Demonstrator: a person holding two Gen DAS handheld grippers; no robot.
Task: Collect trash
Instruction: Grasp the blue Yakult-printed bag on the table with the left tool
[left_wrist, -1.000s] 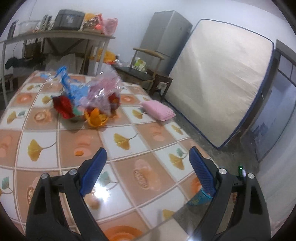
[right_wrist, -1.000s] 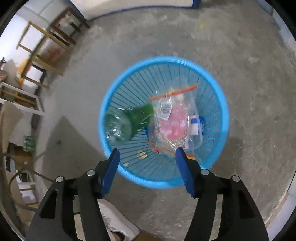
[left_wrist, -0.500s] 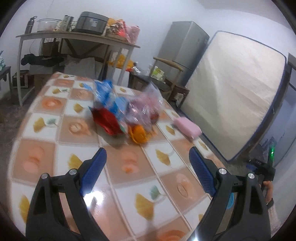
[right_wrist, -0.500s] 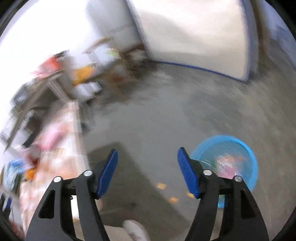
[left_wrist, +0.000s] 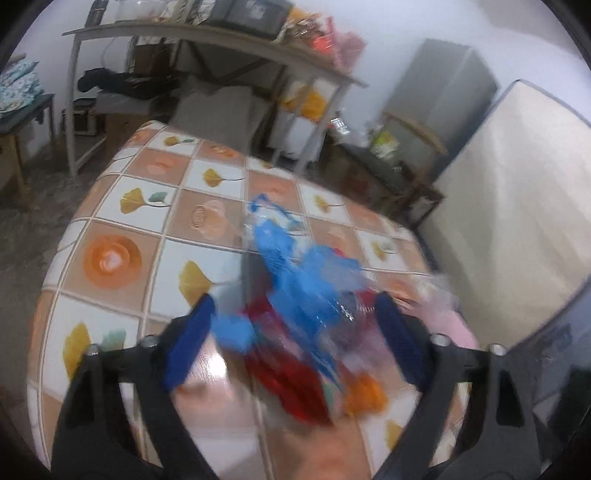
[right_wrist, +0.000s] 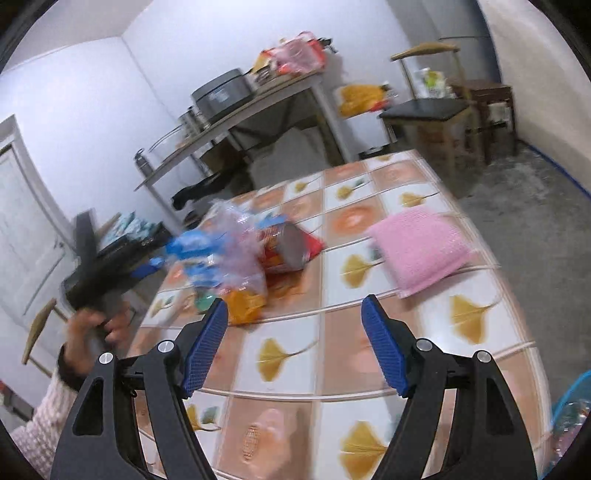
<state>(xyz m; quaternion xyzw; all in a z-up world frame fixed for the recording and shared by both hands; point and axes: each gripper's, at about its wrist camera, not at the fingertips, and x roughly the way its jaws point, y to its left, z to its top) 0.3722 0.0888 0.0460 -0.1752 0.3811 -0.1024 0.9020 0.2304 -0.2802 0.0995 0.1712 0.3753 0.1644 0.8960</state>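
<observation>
Low in the left wrist view, the left claw (left_wrist: 291, 332) with its blue pads is closing around a heap of crinkly trash wrappers (left_wrist: 306, 295), blue, red, orange and clear. The heap sits between the pads, but the picture is too blurry to tell if they press on it yet. I think this is the grabbing step.

In the right wrist view, the right claw (right_wrist: 293, 347) fills the bottom of the frame. It is opening and has nothing in it. The same trash heap (right_wrist: 240, 258) lies left of the middle on the worktop with the orange and white leaf-pattern cloth (right_wrist: 369, 369). A soft pink square pad (right_wrist: 421, 247) lies to its right. At the lower right edge peeks the round blue plastic basket (right_wrist: 569, 402), with some trash inside.

Next, the left claw needs a firm squeeze on a wrapper, then a lift and a carry over to that basket.
</observation>
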